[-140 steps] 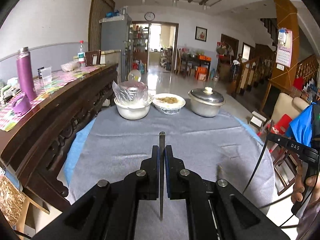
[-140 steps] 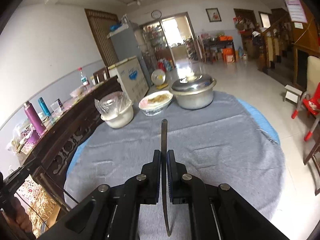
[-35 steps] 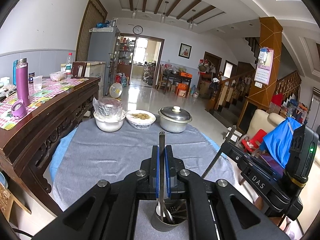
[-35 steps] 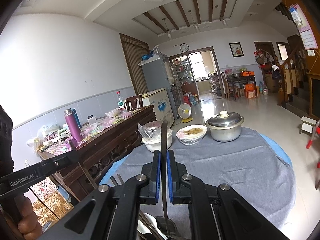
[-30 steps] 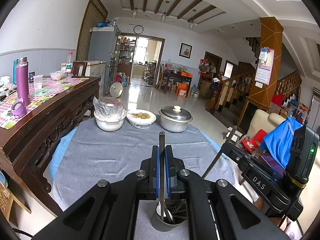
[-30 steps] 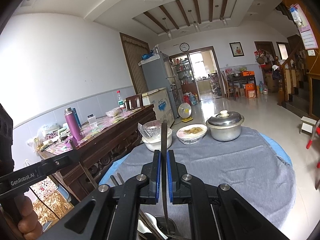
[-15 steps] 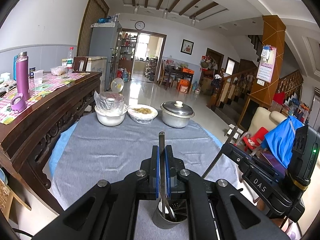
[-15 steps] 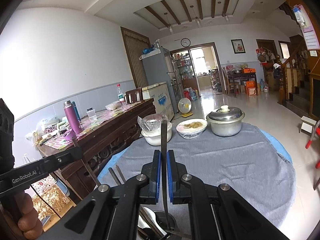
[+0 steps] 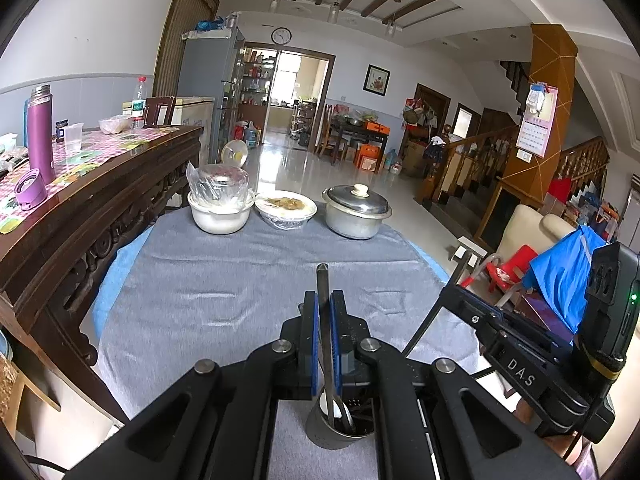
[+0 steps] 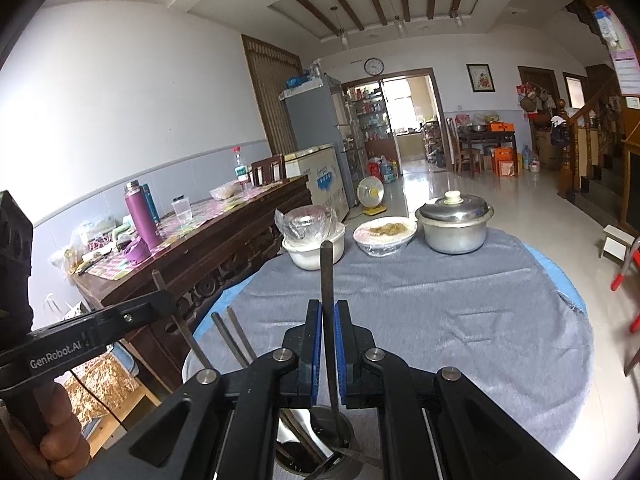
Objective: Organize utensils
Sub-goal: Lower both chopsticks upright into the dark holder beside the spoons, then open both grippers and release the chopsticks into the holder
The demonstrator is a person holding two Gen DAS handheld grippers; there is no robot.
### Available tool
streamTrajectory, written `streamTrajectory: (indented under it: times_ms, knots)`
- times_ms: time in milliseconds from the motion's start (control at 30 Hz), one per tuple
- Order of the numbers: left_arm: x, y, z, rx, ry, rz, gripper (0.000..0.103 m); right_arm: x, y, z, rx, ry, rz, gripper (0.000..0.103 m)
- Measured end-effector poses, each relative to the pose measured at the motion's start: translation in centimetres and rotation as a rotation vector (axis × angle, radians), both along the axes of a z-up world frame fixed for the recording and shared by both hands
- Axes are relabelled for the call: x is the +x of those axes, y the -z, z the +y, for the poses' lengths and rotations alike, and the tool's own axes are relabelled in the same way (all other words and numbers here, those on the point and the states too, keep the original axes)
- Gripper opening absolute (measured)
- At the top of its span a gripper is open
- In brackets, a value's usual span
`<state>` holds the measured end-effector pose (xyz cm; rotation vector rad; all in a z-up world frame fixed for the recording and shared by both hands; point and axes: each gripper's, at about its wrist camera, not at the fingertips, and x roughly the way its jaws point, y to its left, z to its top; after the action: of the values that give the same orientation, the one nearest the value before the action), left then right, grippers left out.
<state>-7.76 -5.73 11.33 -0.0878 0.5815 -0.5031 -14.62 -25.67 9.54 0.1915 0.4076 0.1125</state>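
Both grippers are parked right over the metal utensil holder (image 9: 340, 424), which sits on the near edge of the grey cloth (image 9: 224, 280) covering the round table, at about 6 o'clock in each wrist view.

The left gripper (image 9: 327, 336) is clamped tight on a flat metal utensil handle (image 9: 323, 296), upright, with its lower end down inside the holder next to a white spoon (image 9: 335, 409).

Same deal for the right gripper (image 10: 329, 344): blue pads pinched on another thin metal handle (image 10: 327, 272), its bottom end inside the holder (image 10: 320, 440) among a few other utensils. Can't tell whether either one is a knife, fork or spoon from here.

In the right view, the other gripper and the person's hand (image 10: 60, 436) show at 8 o'clock.

Further out at 12 o'clock there's a white bowl with plastic wrap (image 9: 220, 212), a dish of food (image 9: 286, 210) and a lidded steel pot (image 9: 356, 212) in a row. A dark wooden sideboard (image 9: 100, 196) with a purple flask (image 9: 40, 132) sits at 10 o'clock.
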Motion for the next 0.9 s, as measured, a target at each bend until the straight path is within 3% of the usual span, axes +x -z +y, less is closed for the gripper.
streamTrajectory:
  times_ms: [200, 300, 367, 500, 833, 900]
  knots:
    - [-0.3, 0.1, -0.4, 0.005, 0.035, 0.007, 0.007, -0.2, -0.2, -0.1, 0.031, -0.022, 0.008, 0.008]
    - [-0.5, 0.0, -0.3, 0.002, 0.042, 0.013, 0.026, -0.6, -0.6, -0.6, 0.053, -0.014, -0.01, 0.02]
    - [-0.7, -0.1, -0.1, 0.003, 0.036, 0.006, 0.037, -0.8, -0.8, -0.8, 0.063, -0.006, -0.019, 0.035]
    - [-1.0, -0.1, 0.5, 0.009, 0.018, 0.002, 0.044, -1.6, -1.5, -1.1, 0.063, 0.026, -0.049, 0.036]
    - [-2.8, -0.2, 1.9, 0.054, -0.041, -0.011, 0.075, -4.4, -3.5, -3.2, 0.096, 0.106, -0.113, 0.036]
    - [-3.5, -0.3, 1.9, 0.07, -0.047, -0.012, 0.076, -5.1, -3.8, -3.4, 0.1, 0.119, -0.116, 0.036]
